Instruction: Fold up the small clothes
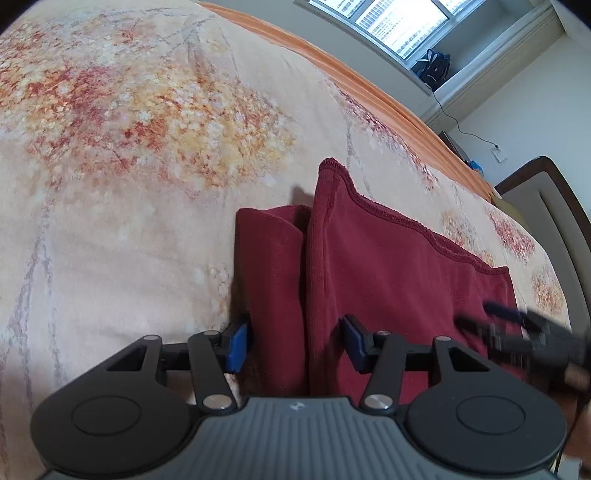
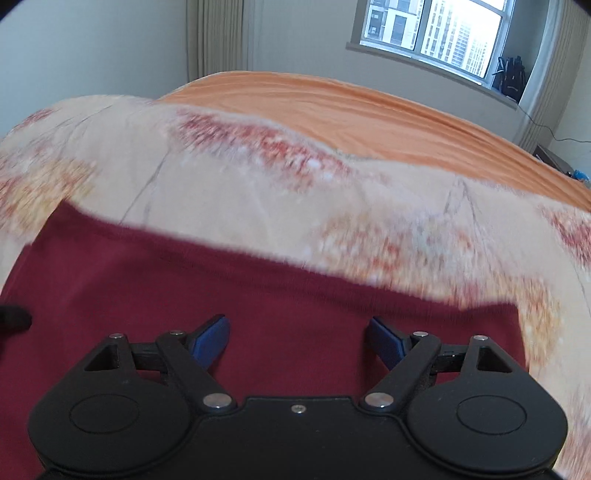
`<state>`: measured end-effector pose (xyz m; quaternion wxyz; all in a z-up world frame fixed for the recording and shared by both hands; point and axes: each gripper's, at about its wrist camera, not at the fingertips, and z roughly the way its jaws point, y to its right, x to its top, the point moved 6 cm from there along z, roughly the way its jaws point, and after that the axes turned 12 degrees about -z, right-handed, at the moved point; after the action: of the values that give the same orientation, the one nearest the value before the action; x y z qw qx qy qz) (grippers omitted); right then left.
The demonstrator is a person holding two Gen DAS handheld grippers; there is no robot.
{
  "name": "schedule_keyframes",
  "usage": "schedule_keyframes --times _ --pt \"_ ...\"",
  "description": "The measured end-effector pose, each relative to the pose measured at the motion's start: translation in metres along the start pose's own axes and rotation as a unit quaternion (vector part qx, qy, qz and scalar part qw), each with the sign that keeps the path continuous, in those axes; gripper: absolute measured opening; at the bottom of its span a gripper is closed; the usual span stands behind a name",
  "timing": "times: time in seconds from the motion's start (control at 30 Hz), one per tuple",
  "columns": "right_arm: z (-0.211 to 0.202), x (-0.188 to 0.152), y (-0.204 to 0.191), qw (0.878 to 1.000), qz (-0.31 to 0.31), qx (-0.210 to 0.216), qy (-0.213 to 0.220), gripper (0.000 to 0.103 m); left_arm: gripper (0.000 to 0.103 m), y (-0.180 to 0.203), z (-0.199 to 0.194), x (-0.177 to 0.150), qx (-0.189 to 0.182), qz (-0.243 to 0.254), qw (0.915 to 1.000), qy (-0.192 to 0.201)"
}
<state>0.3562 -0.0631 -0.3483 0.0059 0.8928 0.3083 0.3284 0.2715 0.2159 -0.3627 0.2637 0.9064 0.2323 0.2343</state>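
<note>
A dark red garment [image 1: 388, 266] lies on the floral bedspread [image 1: 129, 147], with a folded flap [image 1: 269, 258] along its left side. My left gripper [image 1: 295, 343] reaches down onto the garment's near left part. Its left blue pad [image 1: 236, 343] is at the flap's outer edge and the right pad [image 1: 354, 341] rests over the main panel. Cloth lies between the pads, which stand apart without pinching it. My right gripper [image 2: 297, 341] hovers open just over the garment [image 2: 184, 295] near its right end, with nothing held. It shows blurred at the right of the left wrist view [image 1: 480, 315].
An orange sheet [image 2: 332, 107] covers the far side of the bed. Beyond it are a wall, a window [image 2: 436, 33] and a black backpack [image 1: 432, 68] on the sill. A padded headboard [image 1: 546, 206] rises at the right. A dark shape [image 2: 14, 319] shows at the left edge.
</note>
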Motion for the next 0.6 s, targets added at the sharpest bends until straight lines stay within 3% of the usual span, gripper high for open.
schedule_keyframes --times 0.13,0.23,0.4,0.47,0.53,0.6 --pt "-0.045 -0.058 -0.037 1.0 -0.021 -0.001 0.003 0.087 0.057 0.006 0.006 -0.001 -0.01 0.016 0.9997 -0.016" --pt "-0.065 -0.082 -0.051 1.0 -0.018 -0.007 0.003 0.087 0.057 0.007 0.01 -0.003 -0.01 0.025 0.9994 -0.022" --pt "-0.08 -0.074 -0.047 0.999 0.007 -0.021 0.044 0.087 0.056 -0.003 0.014 0.001 -0.04 -0.034 0.9982 -0.029" --pt "-0.078 -0.064 -0.046 0.998 -0.004 -0.029 0.059 0.088 0.048 -0.008 0.013 0.003 -0.039 -0.053 0.9975 -0.027" --pt "-0.066 -0.059 -0.046 0.998 -0.026 -0.03 0.053 0.091 0.045 -0.007 0.01 0.002 -0.031 -0.05 0.998 -0.024" --pt "-0.049 -0.06 -0.048 0.998 -0.051 -0.029 0.013 0.087 0.044 -0.001 0.006 0.0 -0.019 -0.032 0.999 -0.023"
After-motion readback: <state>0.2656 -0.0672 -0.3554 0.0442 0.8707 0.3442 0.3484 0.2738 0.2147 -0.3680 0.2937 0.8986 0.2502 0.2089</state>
